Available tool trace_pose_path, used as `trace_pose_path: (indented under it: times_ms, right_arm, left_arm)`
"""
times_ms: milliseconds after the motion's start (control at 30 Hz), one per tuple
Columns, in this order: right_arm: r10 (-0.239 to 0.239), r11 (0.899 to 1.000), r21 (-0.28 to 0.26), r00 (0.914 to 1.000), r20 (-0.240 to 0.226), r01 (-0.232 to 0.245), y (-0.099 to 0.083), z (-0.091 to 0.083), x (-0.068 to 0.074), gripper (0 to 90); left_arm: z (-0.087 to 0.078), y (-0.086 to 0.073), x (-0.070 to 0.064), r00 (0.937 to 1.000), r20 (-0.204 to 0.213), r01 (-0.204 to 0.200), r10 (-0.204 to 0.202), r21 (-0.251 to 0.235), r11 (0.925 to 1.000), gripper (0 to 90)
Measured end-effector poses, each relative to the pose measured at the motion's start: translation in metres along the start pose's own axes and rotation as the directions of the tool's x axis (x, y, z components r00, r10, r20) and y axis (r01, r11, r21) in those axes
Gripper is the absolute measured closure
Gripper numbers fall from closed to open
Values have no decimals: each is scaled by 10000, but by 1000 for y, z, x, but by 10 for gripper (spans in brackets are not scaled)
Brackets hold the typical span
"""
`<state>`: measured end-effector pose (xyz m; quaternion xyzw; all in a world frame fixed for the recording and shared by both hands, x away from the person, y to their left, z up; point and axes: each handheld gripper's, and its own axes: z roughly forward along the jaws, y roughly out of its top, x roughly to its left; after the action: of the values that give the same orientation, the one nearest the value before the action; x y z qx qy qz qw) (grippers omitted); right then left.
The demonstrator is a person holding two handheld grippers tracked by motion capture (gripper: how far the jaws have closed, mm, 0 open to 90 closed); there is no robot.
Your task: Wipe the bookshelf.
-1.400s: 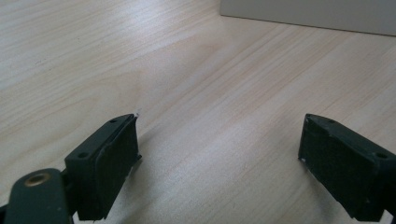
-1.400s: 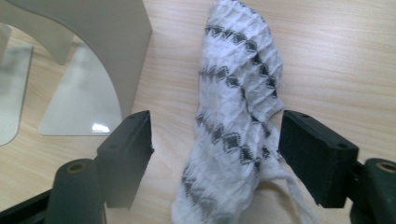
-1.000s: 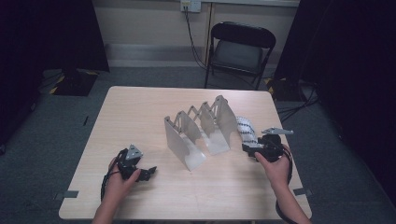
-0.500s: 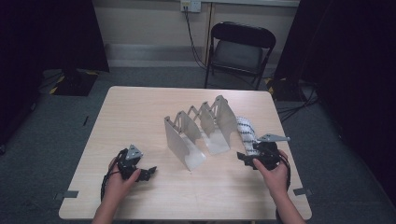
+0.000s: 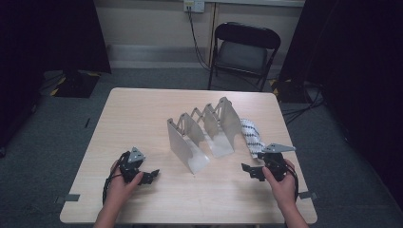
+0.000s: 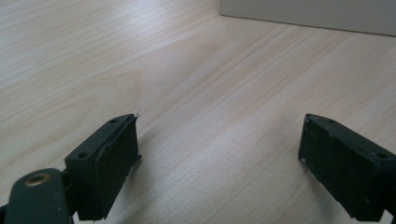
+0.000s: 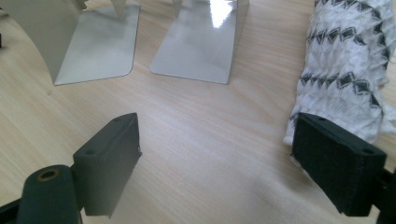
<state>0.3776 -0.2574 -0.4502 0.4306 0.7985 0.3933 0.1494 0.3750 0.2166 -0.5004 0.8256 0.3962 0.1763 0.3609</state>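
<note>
Left gripper (image 5: 151,176) lying on table (image 5: 142,118), jaws gaping wide, holding nothing. Bookends (image 5: 204,133) standing mid-table. Rolled cloth (image 5: 250,135) lying just right of them. Right gripper (image 5: 250,171) resting beside cloth, jaws spread wide, gripping nothing.

The metal bookends (image 7: 196,42) are cut off by the top edge of the right gripper view, so their upright plates go unseen. The rolled patterned cloth (image 7: 348,70) runs past that view's top and right edges. In the high view, its far end hides behind a bookend.
</note>
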Motion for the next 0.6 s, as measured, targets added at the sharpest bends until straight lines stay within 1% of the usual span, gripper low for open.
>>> trace_pose_path:
  times_ms: [133,400,567,600]
  right_arm:
    - [-122,9999,96,9999,-37,123,-6,-3,0,151]
    - [-48,9999,153,9999,-89,50,-18,-9,-3,151]
    - [-78,9996,258,9999,-69,80,-27,-12,-6,152]
    - [-106,9995,299,9999,-53,108,-29,-12,-6,152]
  left_arm:
    - [0,0,0,10000,12,9,-9,-3,10000,118]
    - [0,0,0,10000,-23,-15,15,-3,10000,118]
    - [0,0,0,10000,12,39,-39,-27,10000,118]
    - [0,0,0,10000,-25,-24,24,5,10000,118]
